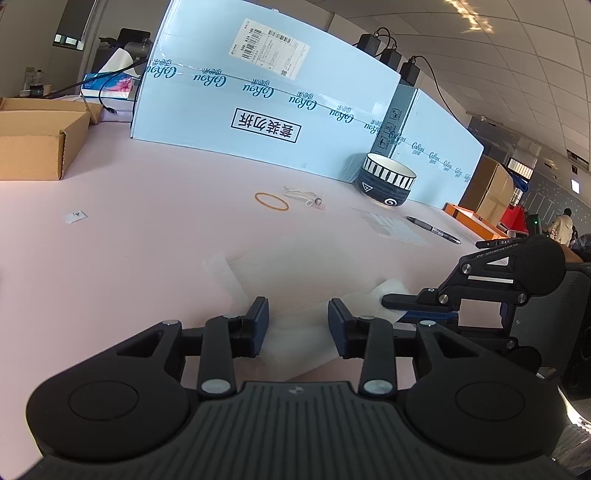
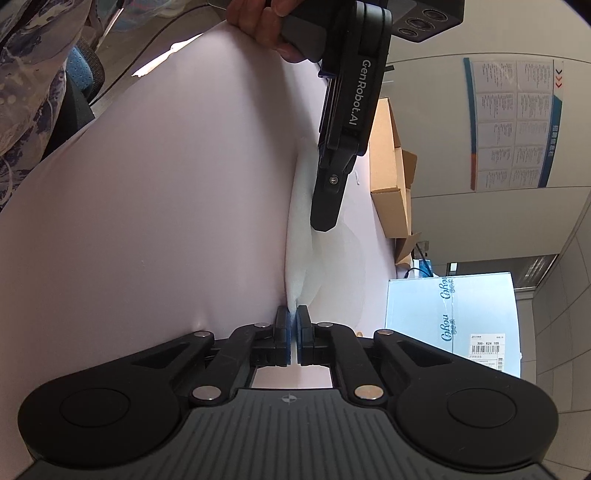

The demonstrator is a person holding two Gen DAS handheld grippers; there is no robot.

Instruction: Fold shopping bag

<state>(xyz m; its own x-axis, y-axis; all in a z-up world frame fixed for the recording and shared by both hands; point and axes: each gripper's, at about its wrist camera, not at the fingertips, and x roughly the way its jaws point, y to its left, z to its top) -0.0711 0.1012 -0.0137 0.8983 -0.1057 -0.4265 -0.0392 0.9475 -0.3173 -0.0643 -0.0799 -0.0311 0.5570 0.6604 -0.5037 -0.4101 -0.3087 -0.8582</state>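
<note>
1. A pale pink table (image 1: 129, 229) in an office-like room carries everything, with tall light-blue cartons (image 1: 266, 92) standing along its far side.
2. Nearest in the left wrist view, the left gripper (image 1: 298, 326) has its jaws apart, straddling a thin white shopping bag (image 1: 295, 328) that lies flat on the table; the pads do not press on it.
3. In the right wrist view, the right gripper (image 2: 294, 332) is pinched together on one edge of the shopping bag (image 2: 297, 251), which runs away from it as a narrow, creased strip.
4. The left gripper (image 2: 325, 221) reaches down onto that strip from above, with a hand (image 2: 262, 22) on its handle.
5. Farther across the table lie a rubber band (image 1: 271, 201), a small packet with a white cord (image 1: 304, 196), a sheet of paper (image 1: 395, 226) and a pen (image 1: 434, 230).
6. Behind these, a dark patterned bowl (image 1: 386, 182) stands just beside the cartons.
7. An open cardboard box (image 1: 40, 144) sits at the far left.
</note>
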